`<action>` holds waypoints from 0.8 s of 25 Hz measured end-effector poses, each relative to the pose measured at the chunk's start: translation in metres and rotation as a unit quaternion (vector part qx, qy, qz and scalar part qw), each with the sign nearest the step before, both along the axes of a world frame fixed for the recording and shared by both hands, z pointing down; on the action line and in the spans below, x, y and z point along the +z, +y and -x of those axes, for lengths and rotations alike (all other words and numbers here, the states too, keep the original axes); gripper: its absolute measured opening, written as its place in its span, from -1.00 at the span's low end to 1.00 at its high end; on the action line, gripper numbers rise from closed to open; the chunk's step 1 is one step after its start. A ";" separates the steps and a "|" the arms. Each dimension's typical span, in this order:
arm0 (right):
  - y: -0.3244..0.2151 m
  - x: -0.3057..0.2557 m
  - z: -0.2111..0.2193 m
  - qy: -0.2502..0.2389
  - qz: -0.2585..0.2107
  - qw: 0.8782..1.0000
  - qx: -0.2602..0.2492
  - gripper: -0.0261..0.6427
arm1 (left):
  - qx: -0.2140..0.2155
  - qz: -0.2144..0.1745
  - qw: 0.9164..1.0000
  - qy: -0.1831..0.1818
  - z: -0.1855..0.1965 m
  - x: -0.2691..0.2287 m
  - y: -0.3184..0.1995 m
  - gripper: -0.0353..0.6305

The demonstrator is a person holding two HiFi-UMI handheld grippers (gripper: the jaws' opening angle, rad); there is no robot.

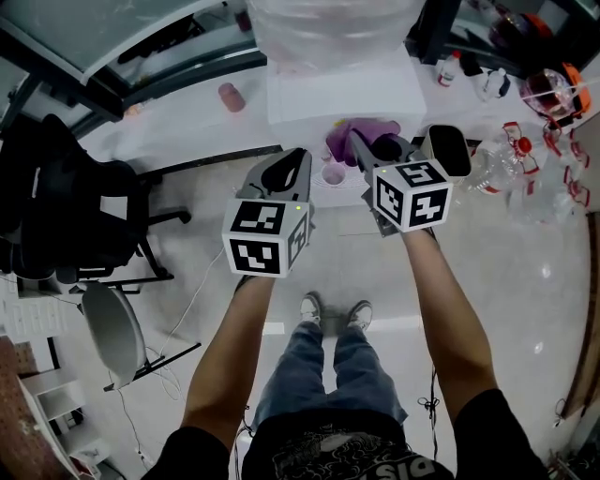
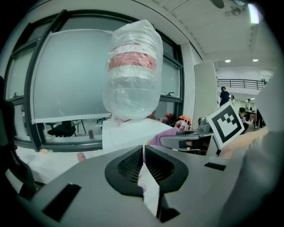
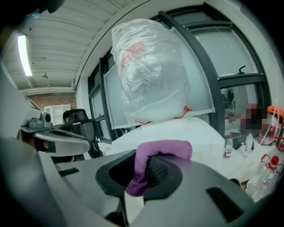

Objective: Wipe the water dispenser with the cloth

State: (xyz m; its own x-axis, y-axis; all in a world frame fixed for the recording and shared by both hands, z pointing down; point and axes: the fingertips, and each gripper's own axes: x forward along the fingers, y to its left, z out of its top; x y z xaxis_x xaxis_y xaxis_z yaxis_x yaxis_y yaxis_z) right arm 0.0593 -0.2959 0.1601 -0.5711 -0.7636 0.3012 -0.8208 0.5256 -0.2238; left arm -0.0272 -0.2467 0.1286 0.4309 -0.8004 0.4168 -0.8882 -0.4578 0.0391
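The white water dispenser [image 1: 347, 89] stands ahead of me, its bottle [image 1: 328, 28] wrapped in clear plastic. In the head view my right gripper [image 1: 373, 150] is shut on a purple cloth [image 1: 361, 134], just in front of the dispenser's front face. The right gripper view shows the cloth [image 3: 164, 148] draped over the jaws, with the dispenser [image 3: 177, 131] close behind. My left gripper [image 1: 292, 173] hovers beside it on the left, jaws shut and empty. In the left gripper view the dispenser [image 2: 128, 131] and bottle [image 2: 133, 66] stand ahead of it.
A black office chair [image 1: 66, 206] and a grey chair [image 1: 112, 328] stand at the left. Clear plastic bottles with red caps [image 1: 525, 169] lie on the white surface at the right. A pink cup [image 1: 232, 97] sits left of the dispenser. Window frames run behind.
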 end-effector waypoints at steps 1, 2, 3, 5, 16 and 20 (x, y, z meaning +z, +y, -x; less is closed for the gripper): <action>0.000 0.001 -0.008 -0.001 0.000 1.000 0.003 -0.78 | -0.002 0.000 1.000 0.000 -0.004 0.001 0.000 -0.79; -0.001 0.001 -0.017 -0.001 0.000 1.000 0.006 -0.78 | -0.003 0.001 1.000 0.000 -0.008 0.002 0.001 -0.79; -0.001 0.001 -0.026 -0.002 0.000 1.000 0.010 -0.78 | -0.004 0.001 1.000 0.000 -0.012 0.003 0.000 -0.79; -0.002 0.004 -0.041 0.000 0.001 1.000 0.014 -0.78 | -0.006 0.001 1.000 0.000 -0.019 0.005 0.000 -0.79; -0.014 0.007 -0.108 0.000 0.004 0.999 0.041 -0.78 | -0.016 0.004 1.000 -0.002 -0.047 0.011 -0.004 -0.79; -0.016 0.002 -0.114 0.010 -0.011 0.999 0.039 -0.78 | -0.015 0.003 1.000 -0.005 -0.051 0.011 -0.007 -0.79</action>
